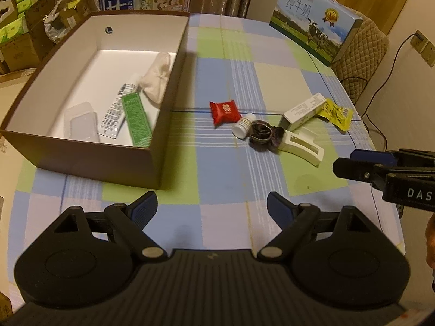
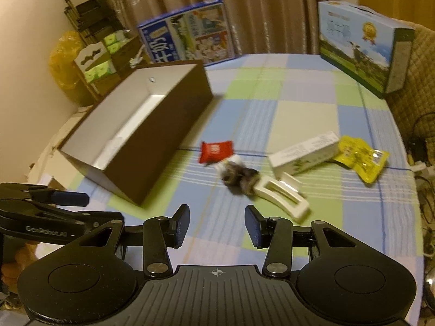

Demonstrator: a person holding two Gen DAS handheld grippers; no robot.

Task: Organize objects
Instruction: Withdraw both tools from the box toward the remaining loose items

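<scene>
Left wrist view: the left gripper (image 1: 212, 206) hangs low in the frame, jaws spread and empty, the brown box (image 1: 163, 125) upper left and the loose pile — the white hair clip (image 1: 304, 146) nearest — off to the upper right. Right wrist view, a bit blurred: the right gripper (image 2: 217, 226) is part-open and empty, with the clip (image 2: 282, 198) just above and right, its long axis seemingly slanting down-right — so the right hand looks nearer.

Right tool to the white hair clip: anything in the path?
Nothing visible. The right tool is open and empty above bare tablecloth, and the white hair clip lies just beyond it. The dark scrunchie touches the clip's far end, not the near side.
</scene>
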